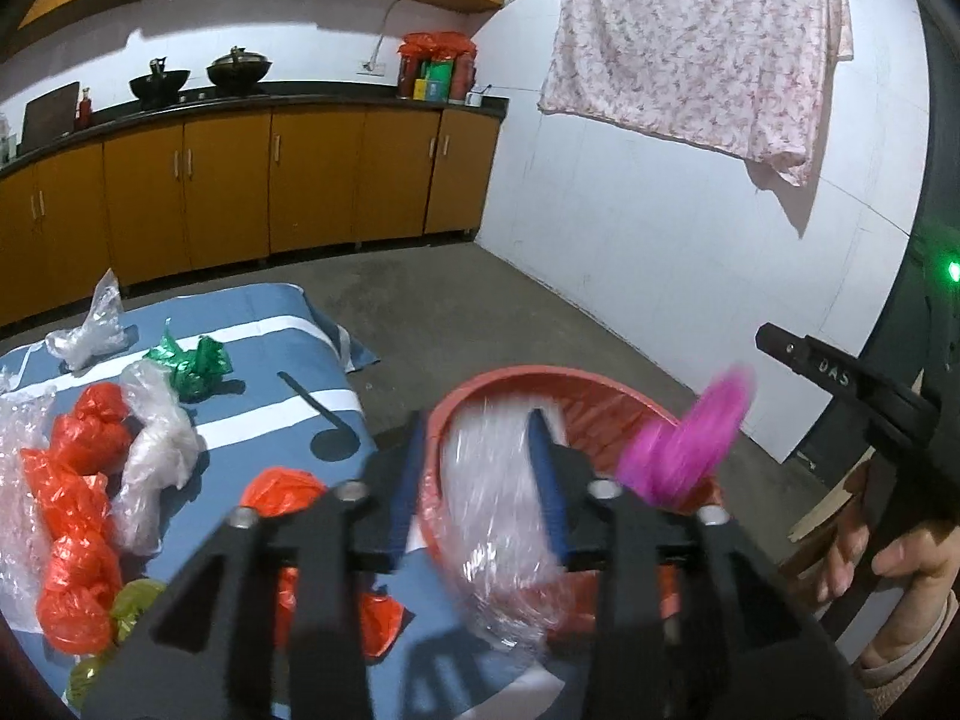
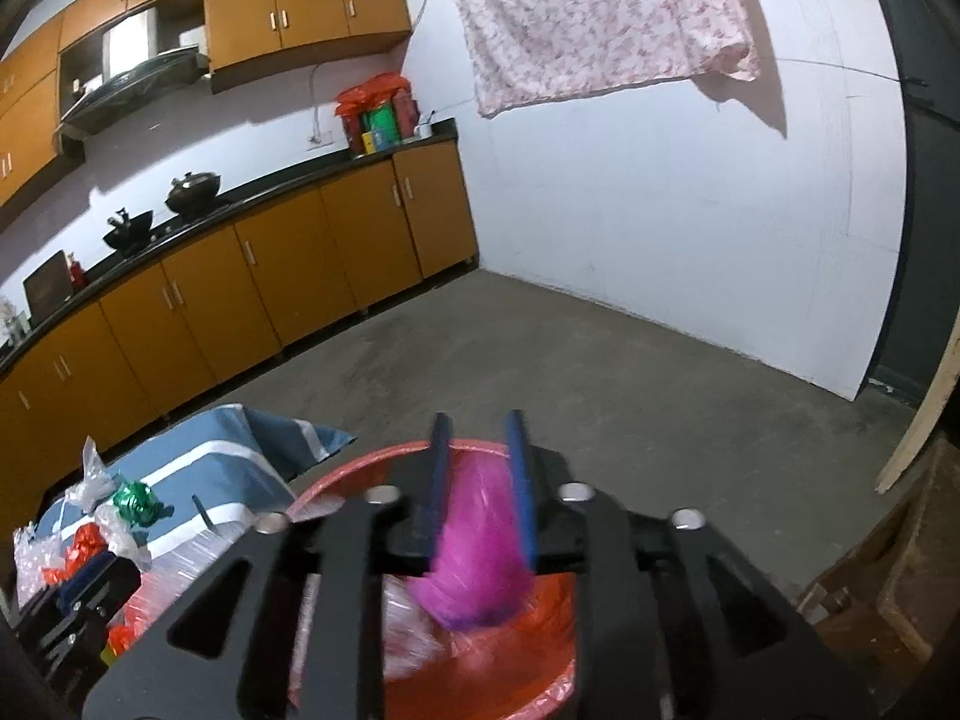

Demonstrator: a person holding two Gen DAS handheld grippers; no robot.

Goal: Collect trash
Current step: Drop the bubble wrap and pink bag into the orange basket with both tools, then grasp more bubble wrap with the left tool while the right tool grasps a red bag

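Both grippers hang over the red bin [image 1: 600, 402], fingers parted: the left gripper [image 1: 480, 480] around clear plastic [image 1: 498, 540], the right gripper [image 2: 480, 498] around a magenta bag [image 2: 474, 570], both blurred, probably dropping.

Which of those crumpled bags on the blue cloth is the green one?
The shiny green bag lies toward the far side of the striped blue cloth, between a clear bag and a whitish one; the orange-red bags lie nearer.
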